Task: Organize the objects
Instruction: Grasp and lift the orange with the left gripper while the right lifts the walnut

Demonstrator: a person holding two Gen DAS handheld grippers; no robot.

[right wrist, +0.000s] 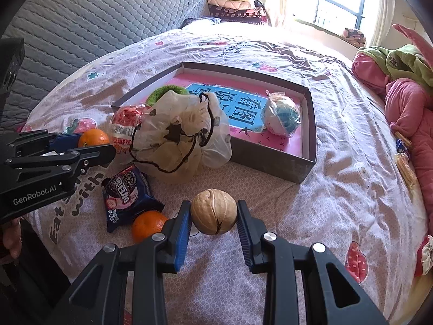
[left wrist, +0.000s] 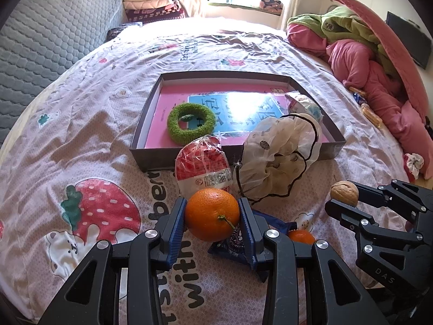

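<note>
My left gripper (left wrist: 212,214) is shut on an orange (left wrist: 212,214), held above the bed sheet; it also shows in the right wrist view (right wrist: 93,138). My right gripper (right wrist: 214,212) is shut on a walnut (right wrist: 213,211), which also shows in the left wrist view (left wrist: 344,192). A shallow dark box (left wrist: 151,159) with a pink book inside holds a green ring (left wrist: 190,123) and a wrapped blue-white ball (right wrist: 282,113). In front of the box lie a red-white packet (left wrist: 203,165) and a mesh drawstring bag (left wrist: 278,159).
A blue cookie packet (right wrist: 127,197) and a second orange (right wrist: 148,224) lie on the sheet near the grippers. Pink and green bedding (left wrist: 360,48) is piled at the right. A grey quilted headboard (right wrist: 94,19) stands at the left.
</note>
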